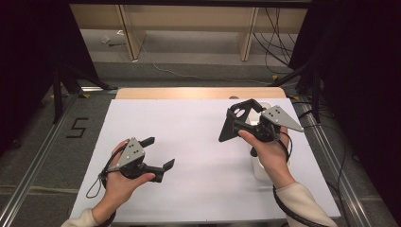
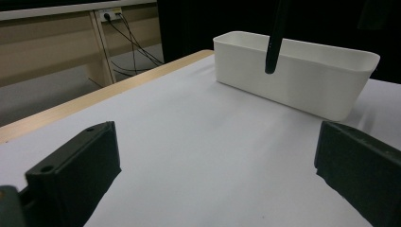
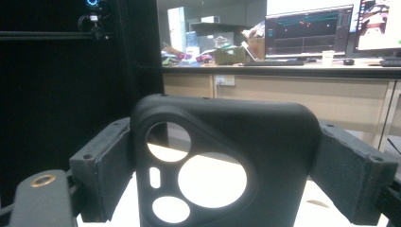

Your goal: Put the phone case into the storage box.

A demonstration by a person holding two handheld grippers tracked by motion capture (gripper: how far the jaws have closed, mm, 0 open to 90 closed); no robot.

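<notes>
Right tool (image 1: 236,124) clamps one black phone case (image 3: 222,161); left tool (image 1: 161,152) gapes above table.

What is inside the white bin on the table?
The white bin shows its outer wall and rim from the left gripper view; a black phone case, held by the right claw, hangs above it. Its floor is hidden by the near wall and, from above, by the right hand.
</notes>
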